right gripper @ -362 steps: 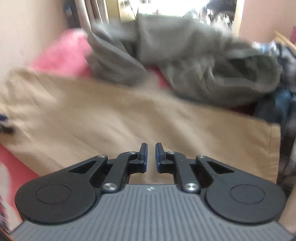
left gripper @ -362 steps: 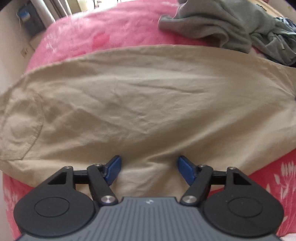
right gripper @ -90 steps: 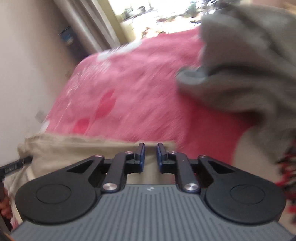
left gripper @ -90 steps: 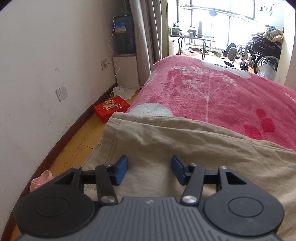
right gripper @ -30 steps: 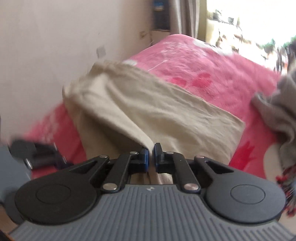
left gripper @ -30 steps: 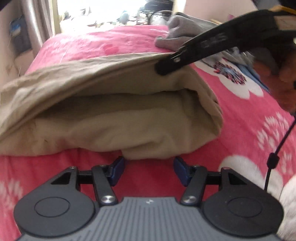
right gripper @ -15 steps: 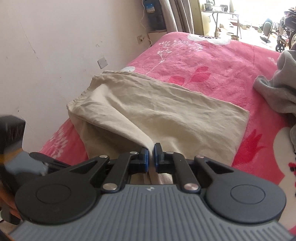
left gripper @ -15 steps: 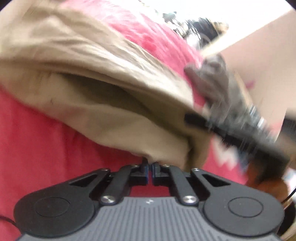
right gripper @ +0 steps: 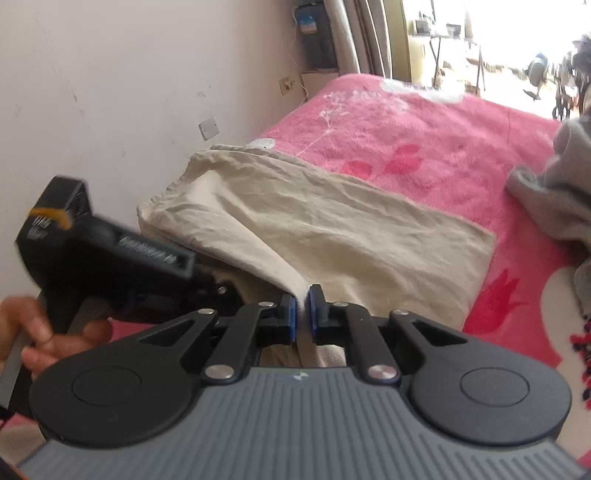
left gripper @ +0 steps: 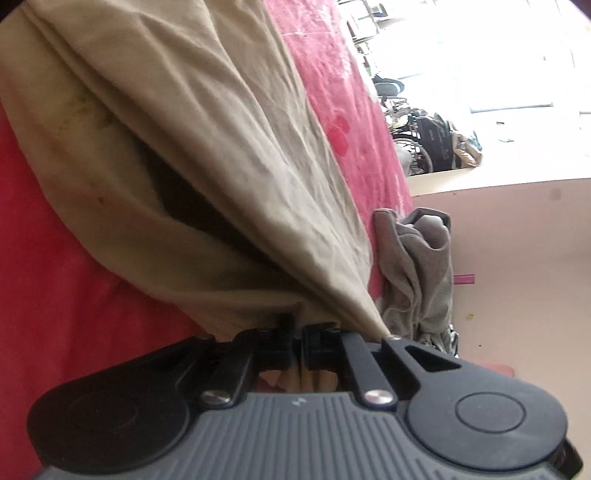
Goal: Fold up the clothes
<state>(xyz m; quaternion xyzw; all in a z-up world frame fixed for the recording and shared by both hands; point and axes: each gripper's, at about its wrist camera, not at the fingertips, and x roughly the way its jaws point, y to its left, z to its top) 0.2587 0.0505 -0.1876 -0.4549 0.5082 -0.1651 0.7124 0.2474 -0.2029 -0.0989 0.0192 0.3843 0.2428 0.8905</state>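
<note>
Both grippers pinch the wrinkled, folded beige cotton garment [right gripper: 332, 221] mid-frame on the pink floral blanket [right gripper: 424, 122]: left gripper [left gripper: 298, 345], right gripper [right gripper: 303, 314]. Lettering on the left gripper is unreadable.

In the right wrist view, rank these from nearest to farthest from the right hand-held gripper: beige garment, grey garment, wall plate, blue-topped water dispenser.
1. Beige garment: pinched in the right hand-held gripper, straight ahead.
2. Grey garment: on the pink blanket, right edge.
3. Wall plate: on the wall, upper left.
4. Blue-topped water dispenser: far corner, by the curtains.
</note>
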